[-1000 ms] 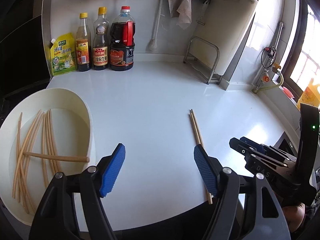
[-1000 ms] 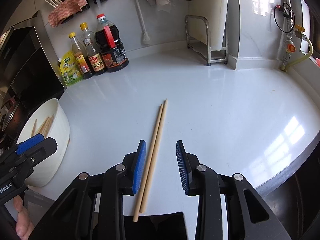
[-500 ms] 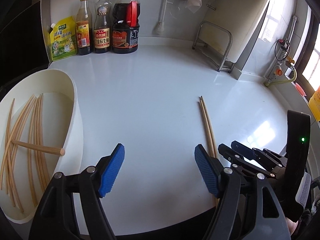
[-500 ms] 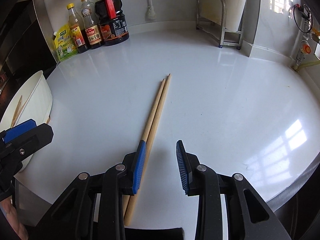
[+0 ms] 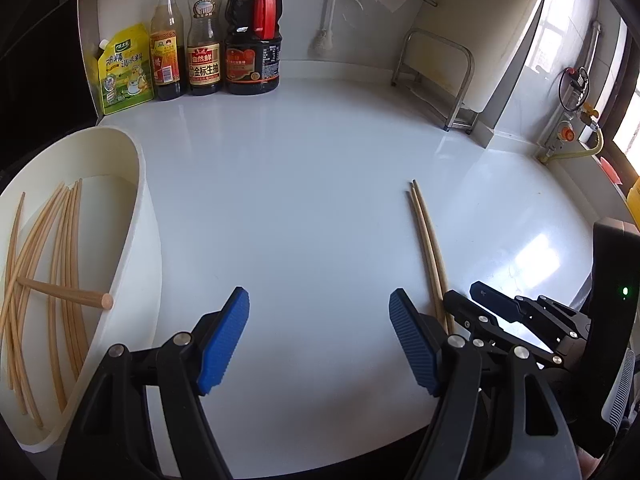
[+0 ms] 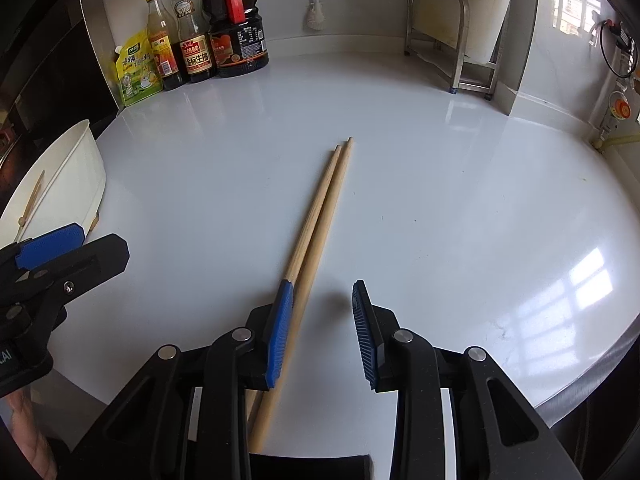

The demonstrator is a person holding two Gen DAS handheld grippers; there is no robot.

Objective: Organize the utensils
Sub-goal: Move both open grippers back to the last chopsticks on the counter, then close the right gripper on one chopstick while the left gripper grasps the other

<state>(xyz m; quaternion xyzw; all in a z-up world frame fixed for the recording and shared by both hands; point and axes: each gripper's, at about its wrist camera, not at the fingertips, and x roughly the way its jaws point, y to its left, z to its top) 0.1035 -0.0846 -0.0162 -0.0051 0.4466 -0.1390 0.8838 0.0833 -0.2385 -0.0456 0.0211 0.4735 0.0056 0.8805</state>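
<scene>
A pair of wooden chopsticks [image 6: 320, 216] lies side by side on the white counter [image 6: 440, 200], also visible as the pair of chopsticks [image 5: 426, 248] in the left wrist view. My right gripper [image 6: 322, 332] hovers low over their near half, open. Its left pad covers one stick; the other runs just inside that pad, and neither pad presses on it. My left gripper [image 5: 318, 340] is open wide over bare counter, with nothing between its fingers. A white tub [image 5: 148, 216] to its left holds several chopsticks [image 5: 60, 260]. The right gripper [image 5: 500, 312] shows beside the left one.
Three sauce bottles [image 5: 252, 32] and a yellow pouch [image 5: 124, 68] stand at the back wall. A metal rack [image 5: 440, 76] with a white board is at the back right. The counter's front edge [image 6: 580, 380] curves close on the right. A hand [image 6: 28, 432] shows at lower left.
Both grippers have sunk toward the counter and tipped further down. The right gripper's left pad now sits over the chopsticks. Neither gripper's jaw gap has changed.
</scene>
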